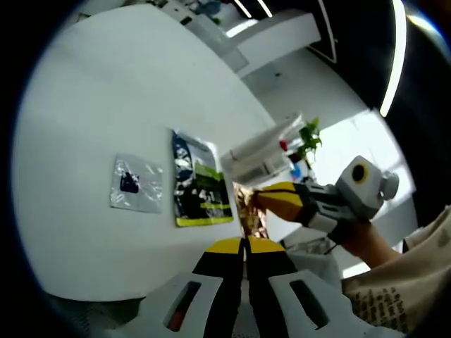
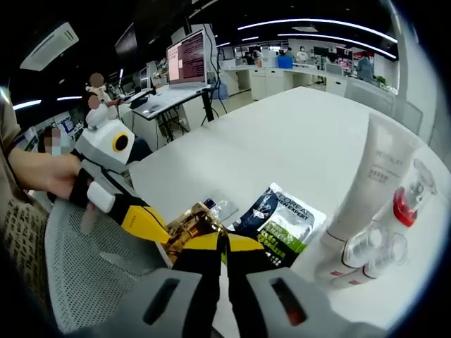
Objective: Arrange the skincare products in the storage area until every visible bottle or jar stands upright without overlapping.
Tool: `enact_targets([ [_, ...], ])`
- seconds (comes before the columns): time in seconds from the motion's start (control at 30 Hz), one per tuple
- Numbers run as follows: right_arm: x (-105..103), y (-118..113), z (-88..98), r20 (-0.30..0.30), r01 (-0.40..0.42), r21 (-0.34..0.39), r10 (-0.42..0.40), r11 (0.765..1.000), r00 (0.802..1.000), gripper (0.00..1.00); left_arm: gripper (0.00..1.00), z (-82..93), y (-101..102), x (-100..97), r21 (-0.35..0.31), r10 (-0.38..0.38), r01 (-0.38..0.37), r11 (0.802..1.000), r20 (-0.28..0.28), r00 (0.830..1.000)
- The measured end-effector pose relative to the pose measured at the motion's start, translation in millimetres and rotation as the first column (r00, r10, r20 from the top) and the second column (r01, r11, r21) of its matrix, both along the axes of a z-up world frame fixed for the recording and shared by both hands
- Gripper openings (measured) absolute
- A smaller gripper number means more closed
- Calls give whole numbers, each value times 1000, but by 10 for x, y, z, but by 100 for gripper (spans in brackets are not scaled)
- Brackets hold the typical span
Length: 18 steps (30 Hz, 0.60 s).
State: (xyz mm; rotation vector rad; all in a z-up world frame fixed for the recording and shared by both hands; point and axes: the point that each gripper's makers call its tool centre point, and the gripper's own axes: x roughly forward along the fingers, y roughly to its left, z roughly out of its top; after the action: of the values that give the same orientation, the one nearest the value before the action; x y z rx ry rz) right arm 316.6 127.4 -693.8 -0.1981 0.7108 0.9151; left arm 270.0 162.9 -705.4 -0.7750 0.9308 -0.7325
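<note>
Table (image 1: 106,91) surface is white and carries the skincare items. In the left gripper view, the left gripper (image 1: 245,243) has its yellow-tipped jaws pressed together with nothing between them. Just beyond the tips lies a gold packet (image 1: 248,204), and beside it a dark sachet with a green band (image 1: 199,182) lies flat; a small silver sachet (image 1: 136,183) lies flat a little apart from that one. The right gripper (image 1: 271,199) enters from the right, held in a person's hand (image 1: 366,239), its yellow tips at the gold packet — whether they grip it cannot be told here.

In the right gripper view, the right gripper (image 2: 224,243) shows its jaws closed tight, empty as far as can be seen. The left gripper (image 2: 151,224) comes in from the left, its yellow tip touching the gold packet (image 2: 189,224). The dark sachet (image 2: 278,222) lies just beside the packet. Further right, a tall white tube (image 2: 370,179) stands on its cap, with clear bottles (image 2: 366,250) close against it — one has a red collar (image 2: 403,208).
</note>
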Motion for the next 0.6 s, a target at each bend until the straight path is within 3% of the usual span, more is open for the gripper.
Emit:
enact_targets([
  [0.6,268,261,-159,-4,-41,12,41,999,999,2,0,-116,228,246,28,56,-55,998,-18,998],
])
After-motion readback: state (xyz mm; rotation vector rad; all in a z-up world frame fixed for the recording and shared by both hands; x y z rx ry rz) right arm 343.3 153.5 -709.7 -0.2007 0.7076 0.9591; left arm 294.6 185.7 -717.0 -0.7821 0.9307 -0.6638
